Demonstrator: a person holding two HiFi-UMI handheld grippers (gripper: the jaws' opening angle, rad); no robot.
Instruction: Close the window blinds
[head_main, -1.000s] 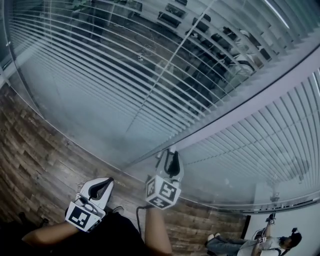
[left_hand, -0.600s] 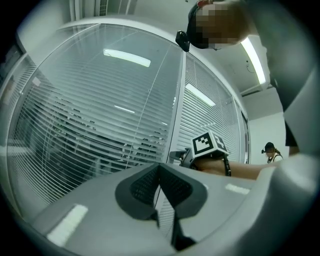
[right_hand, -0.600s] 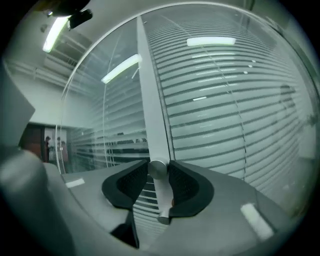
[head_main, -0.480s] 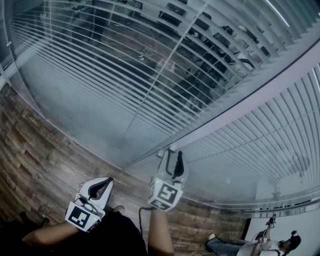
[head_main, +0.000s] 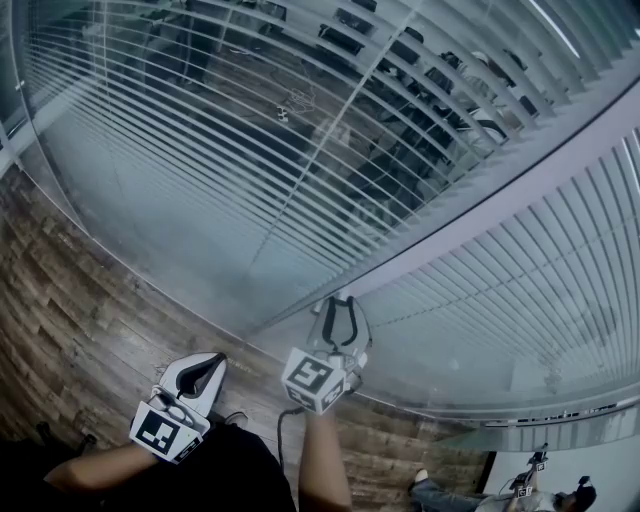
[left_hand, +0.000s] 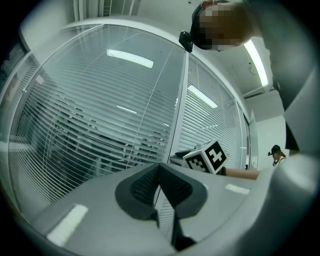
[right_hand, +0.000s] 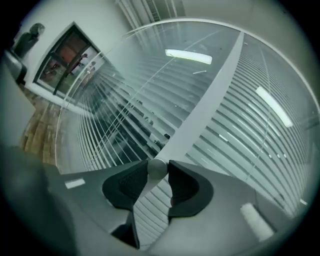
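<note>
Slatted blinds sit behind glass in two panes split by a pale frame bar (head_main: 520, 190). Through the tilted slats of the left pane (head_main: 250, 150) a dark room shows. The right pane's slats (head_main: 520, 300) look flatter and paler. A small round grey knob (right_hand: 157, 168) sits at the foot of the frame bar. My right gripper (head_main: 340, 305) is at it, its jaws closing with the knob between the pads, which touch it on both sides. My left gripper (head_main: 212, 364) hangs lower left, away from the glass, shut on nothing.
Wood-plank floor (head_main: 80, 300) runs along the foot of the glass. A person (head_main: 560, 495) is at the bottom right corner. The right gripper's marker cube (left_hand: 207, 156) shows in the left gripper view, close to the frame bar (left_hand: 181, 110).
The right gripper has rolled on the knob, its marker cube swinging to the left. The left gripper has stayed where it was.
</note>
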